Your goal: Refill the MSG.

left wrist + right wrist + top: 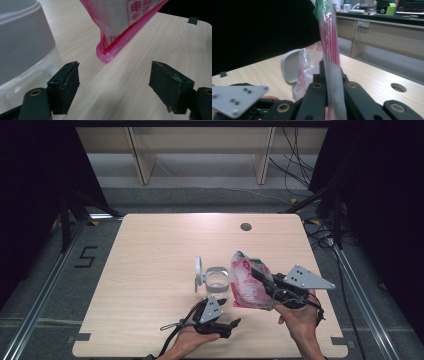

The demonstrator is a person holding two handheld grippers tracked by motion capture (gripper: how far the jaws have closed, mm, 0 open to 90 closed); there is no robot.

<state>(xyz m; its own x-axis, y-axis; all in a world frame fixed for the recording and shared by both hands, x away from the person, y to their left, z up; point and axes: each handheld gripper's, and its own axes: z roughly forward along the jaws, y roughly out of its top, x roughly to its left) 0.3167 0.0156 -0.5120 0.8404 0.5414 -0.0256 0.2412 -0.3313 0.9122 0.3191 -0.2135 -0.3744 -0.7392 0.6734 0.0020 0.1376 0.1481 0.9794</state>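
Observation:
A pink and white plastic bag (247, 282) of white powder, red print on it, hangs tilted just right of a clear jar (217, 284) with a grey collar and a hinged lid (198, 270) standing open. My right gripper (264, 278) is shut on the bag; in the right gripper view the bag's film (331, 62) runs up between the closed jaws. My left gripper (231, 325) lies low near the front edge, open and empty. In the left gripper view the jar (22, 52) is at the left and the bag's lower corner (112, 47) hangs above the wood.
The light wooden table (150, 265) has a round cable hole (245, 226) at the back right. A wooden frame and cables lie on the floor beyond the table. Metal rails run along both sides.

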